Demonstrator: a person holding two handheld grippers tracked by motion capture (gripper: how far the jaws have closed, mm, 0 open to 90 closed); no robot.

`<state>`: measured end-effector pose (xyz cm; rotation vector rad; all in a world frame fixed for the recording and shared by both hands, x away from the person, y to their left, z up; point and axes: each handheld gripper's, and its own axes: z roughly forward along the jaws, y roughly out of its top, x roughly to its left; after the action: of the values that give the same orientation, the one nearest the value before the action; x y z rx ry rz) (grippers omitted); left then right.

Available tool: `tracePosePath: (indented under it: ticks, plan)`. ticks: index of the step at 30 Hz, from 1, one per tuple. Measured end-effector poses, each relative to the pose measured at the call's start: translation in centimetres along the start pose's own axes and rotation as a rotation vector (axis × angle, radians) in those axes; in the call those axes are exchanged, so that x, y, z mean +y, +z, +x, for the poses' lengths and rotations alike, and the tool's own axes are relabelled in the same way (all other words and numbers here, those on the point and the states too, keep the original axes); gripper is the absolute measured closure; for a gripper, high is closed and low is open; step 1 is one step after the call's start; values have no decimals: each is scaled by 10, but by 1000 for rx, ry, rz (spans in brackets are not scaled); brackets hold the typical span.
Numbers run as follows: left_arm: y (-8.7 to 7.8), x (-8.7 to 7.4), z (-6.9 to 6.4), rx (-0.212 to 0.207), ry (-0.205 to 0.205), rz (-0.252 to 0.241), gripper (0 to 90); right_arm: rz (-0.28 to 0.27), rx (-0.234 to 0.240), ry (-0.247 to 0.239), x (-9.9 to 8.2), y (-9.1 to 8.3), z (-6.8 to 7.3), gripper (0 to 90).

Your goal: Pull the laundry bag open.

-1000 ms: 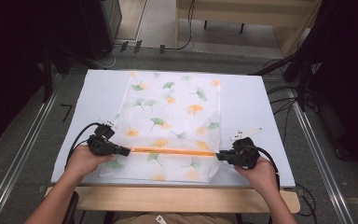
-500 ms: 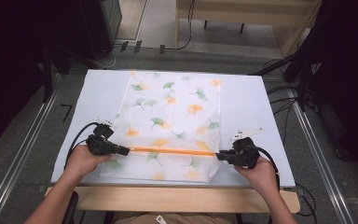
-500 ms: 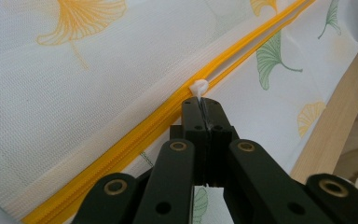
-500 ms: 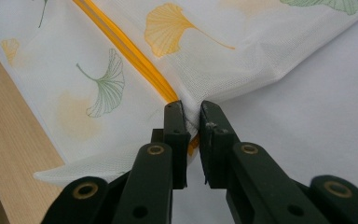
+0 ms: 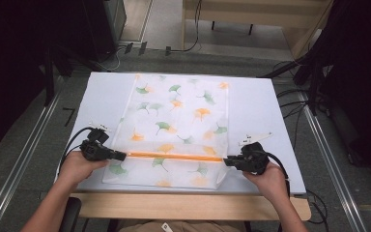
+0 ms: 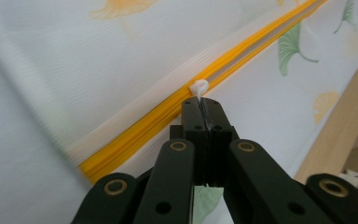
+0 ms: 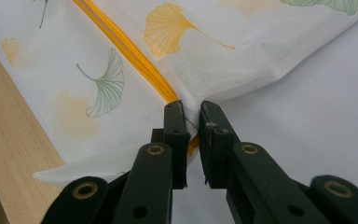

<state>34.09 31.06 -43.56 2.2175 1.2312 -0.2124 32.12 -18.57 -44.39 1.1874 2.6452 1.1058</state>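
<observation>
The orange zipper (image 5: 174,156) runs straight between the claws; its white pull tab (image 6: 199,87) is pinched in the left claw (image 6: 204,103) – the right claw (image 7: 192,112) apparently clamps the mesh bag's (image 5: 178,111) far zipper end.

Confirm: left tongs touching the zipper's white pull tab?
Touching. Left gripper view shows the left tongs shut on the white pull tab of the orange zipper.

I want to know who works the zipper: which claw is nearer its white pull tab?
Left. The left claw is shut on the white pull tab at the zipper's left end; the right claw pinches the bag's opposite edge.
</observation>
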Motion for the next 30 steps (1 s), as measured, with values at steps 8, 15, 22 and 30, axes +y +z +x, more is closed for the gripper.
tracePosePath:
  ticks: [8,15,22,30]
  plan:
    - [-2,-3,2,-4,-10,-3,900,4,-1,1,0,1,0,841]
    - [-3,-3,2,-6,-2,-16,900,2,0,-1,0,1,0,840]
    - [-3,-3,3,-10,-6,-16,900,3,0,-1,0,1,0,840]
    - [-3,-3,3,-10,-9,-16,900,3,0,0,0,1,0,840]
